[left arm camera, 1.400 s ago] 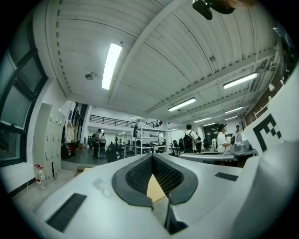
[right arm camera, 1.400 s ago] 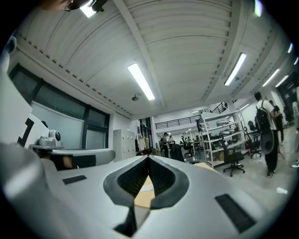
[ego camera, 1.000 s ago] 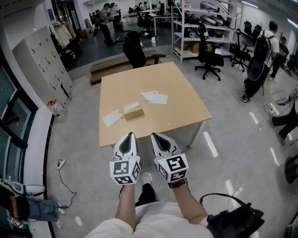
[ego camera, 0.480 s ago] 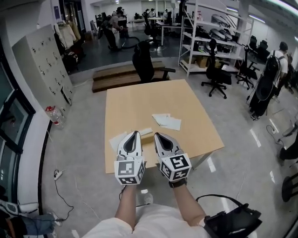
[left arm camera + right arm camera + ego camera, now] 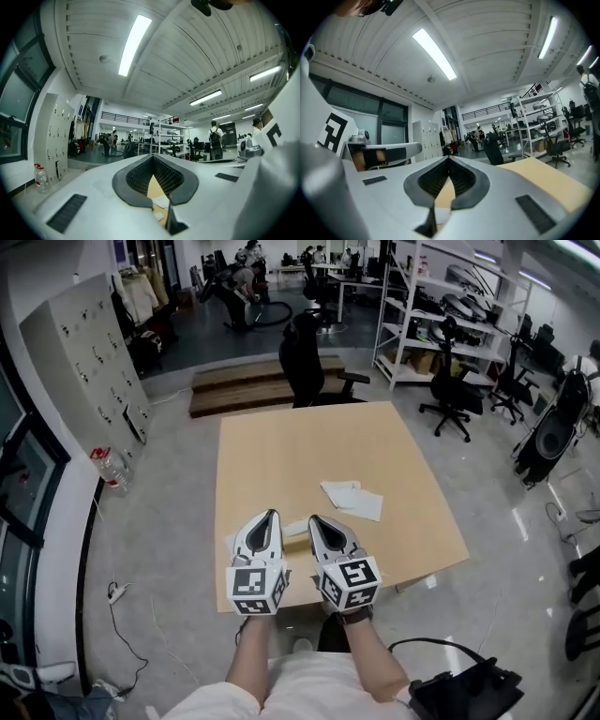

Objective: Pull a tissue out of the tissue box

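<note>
Each hand carries a smooth white-shelled gripper, the left gripper [image 5: 270, 516] and the right gripper [image 5: 314, 519]. Both taper to a point, with a dark grey rim around black, finely meshed pads [image 5: 139, 176] and small black rectangular slots [image 5: 65, 213] set in the shell. At the rear of each sits a white cube [image 5: 253, 589] printed with black square markers, the person wears a pale, whitish top [image 5: 300, 692], and a black strap [image 5: 356, 614] circles the right wrist.
</note>
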`<state>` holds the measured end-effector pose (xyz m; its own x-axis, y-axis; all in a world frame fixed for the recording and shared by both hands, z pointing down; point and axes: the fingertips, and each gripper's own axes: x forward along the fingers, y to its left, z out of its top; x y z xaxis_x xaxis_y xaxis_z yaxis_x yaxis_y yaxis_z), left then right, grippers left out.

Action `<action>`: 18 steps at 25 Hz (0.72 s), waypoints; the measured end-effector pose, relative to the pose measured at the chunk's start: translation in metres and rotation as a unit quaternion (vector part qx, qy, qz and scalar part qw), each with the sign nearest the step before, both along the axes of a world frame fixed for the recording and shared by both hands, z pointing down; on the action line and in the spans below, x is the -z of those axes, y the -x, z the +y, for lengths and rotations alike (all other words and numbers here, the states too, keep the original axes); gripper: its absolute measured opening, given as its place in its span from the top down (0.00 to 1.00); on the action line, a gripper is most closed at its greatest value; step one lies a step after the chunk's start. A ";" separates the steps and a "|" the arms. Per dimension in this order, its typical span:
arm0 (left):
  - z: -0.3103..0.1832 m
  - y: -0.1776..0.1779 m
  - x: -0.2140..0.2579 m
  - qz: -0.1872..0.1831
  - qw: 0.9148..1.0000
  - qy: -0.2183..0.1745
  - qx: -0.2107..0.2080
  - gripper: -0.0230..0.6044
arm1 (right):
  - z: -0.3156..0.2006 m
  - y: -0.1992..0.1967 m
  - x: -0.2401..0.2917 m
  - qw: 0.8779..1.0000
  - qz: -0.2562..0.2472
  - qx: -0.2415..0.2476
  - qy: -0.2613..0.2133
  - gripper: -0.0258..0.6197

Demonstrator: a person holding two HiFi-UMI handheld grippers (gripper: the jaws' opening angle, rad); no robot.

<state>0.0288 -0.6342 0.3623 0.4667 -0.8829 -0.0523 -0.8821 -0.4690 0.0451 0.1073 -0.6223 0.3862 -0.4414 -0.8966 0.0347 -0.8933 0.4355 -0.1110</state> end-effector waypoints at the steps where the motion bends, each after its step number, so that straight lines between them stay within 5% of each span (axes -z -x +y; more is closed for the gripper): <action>1: -0.009 -0.002 -0.004 0.003 1.000 0.005 0.000 0.96 | -0.010 -0.002 -0.004 1.000 0.002 0.005 0.004 0.96; 11: -0.110 0.000 -0.051 0.002 0.998 0.044 0.037 0.96 | -0.117 -0.025 -0.046 0.998 0.014 0.026 0.052 0.96; 18: -0.142 0.014 -0.116 -0.007 0.991 0.124 0.049 0.96 | -0.153 -0.021 -0.104 0.991 0.032 0.035 0.125 0.96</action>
<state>0.0151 -0.7761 0.4783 0.3764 -0.9092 0.1782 -0.9245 -0.3562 0.1355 0.1279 -0.7753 0.4901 -0.4918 -0.8239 0.2816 -0.8707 0.4626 -0.1670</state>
